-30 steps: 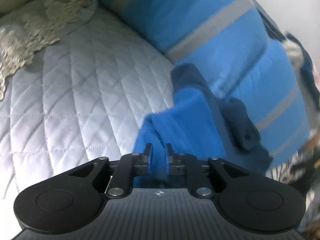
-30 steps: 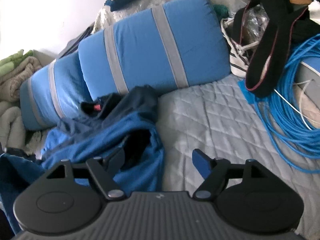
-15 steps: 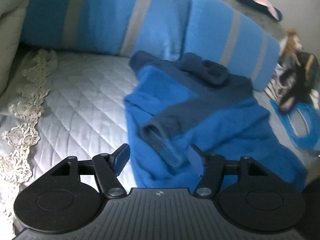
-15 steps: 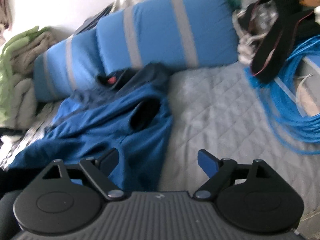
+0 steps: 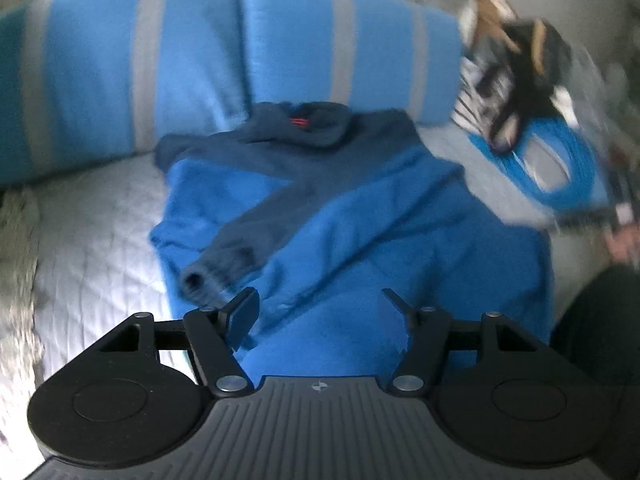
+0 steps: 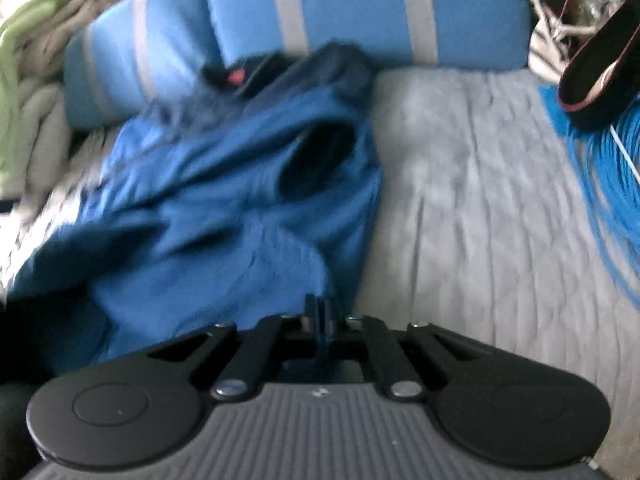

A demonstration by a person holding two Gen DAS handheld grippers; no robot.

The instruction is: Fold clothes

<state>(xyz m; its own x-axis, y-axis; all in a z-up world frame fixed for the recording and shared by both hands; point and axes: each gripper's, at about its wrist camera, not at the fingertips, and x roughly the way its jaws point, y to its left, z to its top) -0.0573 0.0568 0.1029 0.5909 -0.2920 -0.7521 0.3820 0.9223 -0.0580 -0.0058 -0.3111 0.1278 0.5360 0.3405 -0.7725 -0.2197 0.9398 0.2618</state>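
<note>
A blue sweater (image 5: 360, 232) with a navy collar and navy sleeves lies spread on the grey quilted bed (image 5: 92, 216). One navy sleeve (image 5: 240, 240) is folded across its front, cuff toward me. My left gripper (image 5: 320, 304) hovers open over the sweater's lower part, nothing between its fingers. In the right wrist view the same sweater (image 6: 224, 208) lies rumpled at the left, and my right gripper (image 6: 318, 316) is shut on its near hem, blue cloth pinched between the fingers.
Two blue cushions with grey stripes (image 5: 200, 48) (image 6: 360, 8) line the back of the bed. A coil of blue cable (image 6: 608, 152) and a dark bag (image 6: 592, 60) lie at the right. Folded green and beige towels (image 6: 28, 72) stack at the left.
My left gripper let go of the sweater, opened and pulled back. My right gripper moved in and shut on the sweater's near hem.
</note>
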